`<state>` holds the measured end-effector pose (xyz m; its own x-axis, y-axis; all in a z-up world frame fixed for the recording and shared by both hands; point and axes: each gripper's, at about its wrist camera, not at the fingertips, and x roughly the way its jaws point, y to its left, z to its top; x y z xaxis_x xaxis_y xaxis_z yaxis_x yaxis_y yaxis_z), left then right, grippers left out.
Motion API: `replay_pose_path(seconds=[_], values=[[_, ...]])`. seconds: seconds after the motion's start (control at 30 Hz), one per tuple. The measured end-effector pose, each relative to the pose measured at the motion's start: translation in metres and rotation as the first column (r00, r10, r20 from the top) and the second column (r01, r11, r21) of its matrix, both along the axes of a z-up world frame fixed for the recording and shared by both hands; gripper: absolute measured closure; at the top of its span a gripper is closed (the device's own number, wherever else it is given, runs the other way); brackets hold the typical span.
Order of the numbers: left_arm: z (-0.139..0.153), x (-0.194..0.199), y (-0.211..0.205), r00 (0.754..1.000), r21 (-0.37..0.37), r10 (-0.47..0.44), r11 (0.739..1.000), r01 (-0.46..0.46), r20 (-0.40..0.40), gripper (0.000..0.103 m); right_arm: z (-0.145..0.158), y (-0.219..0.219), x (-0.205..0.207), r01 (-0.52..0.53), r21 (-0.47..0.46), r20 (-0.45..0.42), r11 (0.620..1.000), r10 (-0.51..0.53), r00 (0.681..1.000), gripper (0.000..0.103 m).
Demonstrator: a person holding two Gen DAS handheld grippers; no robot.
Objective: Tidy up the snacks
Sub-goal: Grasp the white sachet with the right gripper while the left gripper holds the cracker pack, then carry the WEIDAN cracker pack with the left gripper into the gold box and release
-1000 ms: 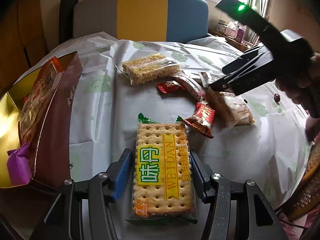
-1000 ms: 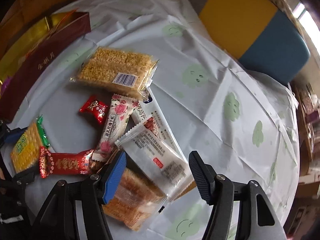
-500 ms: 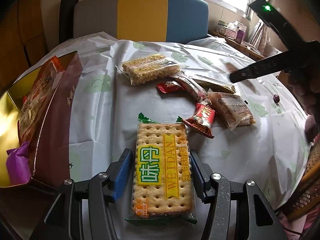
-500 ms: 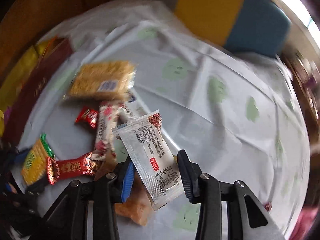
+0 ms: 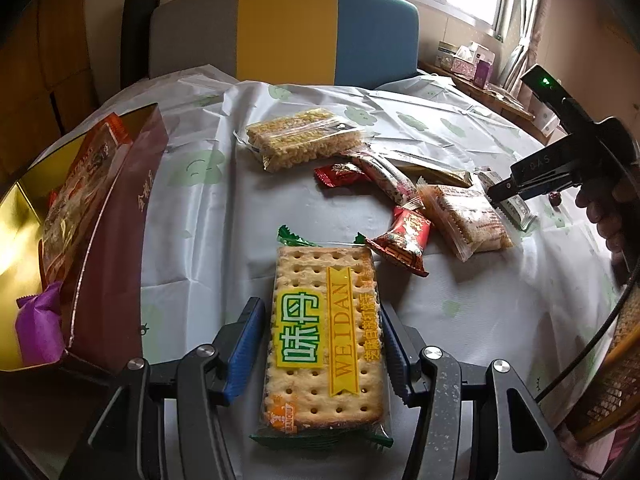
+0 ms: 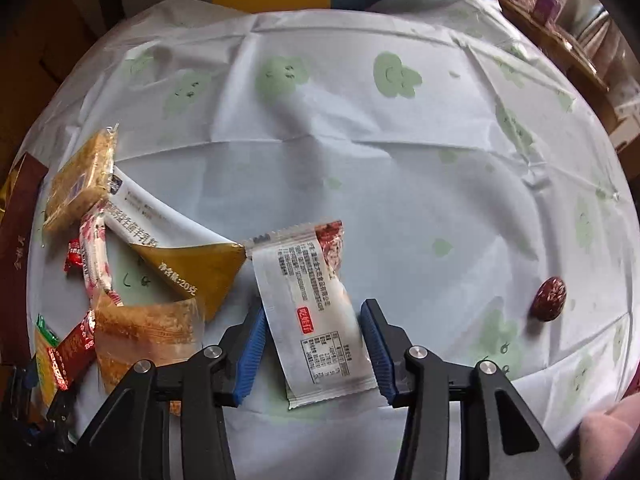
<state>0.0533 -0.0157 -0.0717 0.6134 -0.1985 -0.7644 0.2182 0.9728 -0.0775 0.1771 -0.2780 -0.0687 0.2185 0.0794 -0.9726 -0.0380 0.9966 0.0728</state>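
My left gripper (image 5: 324, 340) is shut on a cracker pack (image 5: 326, 332) with a yellow and green label, low over the table. My right gripper (image 6: 312, 338) has its jaws apart around a white sachet (image 6: 310, 312) that lies on the tablecloth; the right pad stands clear of it. The right gripper also shows in the left wrist view (image 5: 504, 196), at the sachet (image 5: 514, 204). A dark red box (image 5: 108, 240) with a gold inside stands open at the left and holds snack bags.
A pile of snacks lies mid-table: a rice crisp bar (image 5: 300, 142), red candies (image 5: 402, 242), a pink-flowered stick (image 5: 386, 178), a gold sachet (image 6: 200, 268), a clear-wrapped cake (image 5: 466, 216). A red date (image 6: 549, 298) lies alone at the right. A chair (image 5: 288, 32) stands behind the table.
My right gripper carried the white sachet to the right, set it on the cloth and opened. My left gripper has stayed still with the cracker pack.
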Motion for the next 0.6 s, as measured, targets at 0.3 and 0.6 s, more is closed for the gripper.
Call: replay_pose_path(seconds=[0.3,0.6], values=[[0.003,-0.006,0.0,1.0,0.011,0.005,1.0,-0.005,0.002,0.055,0.004,0.024,-0.013,-0.075,-0.082,0.024,0.994,0.077,0.997,0.062],[0.013,-0.01,0.004,1.0,-0.043,-0.007,0.999,0.007,0.002,0.055,-0.001,0.013,-0.007,-0.055,-0.047,0.013,0.997,0.056,0.998,0.061]])
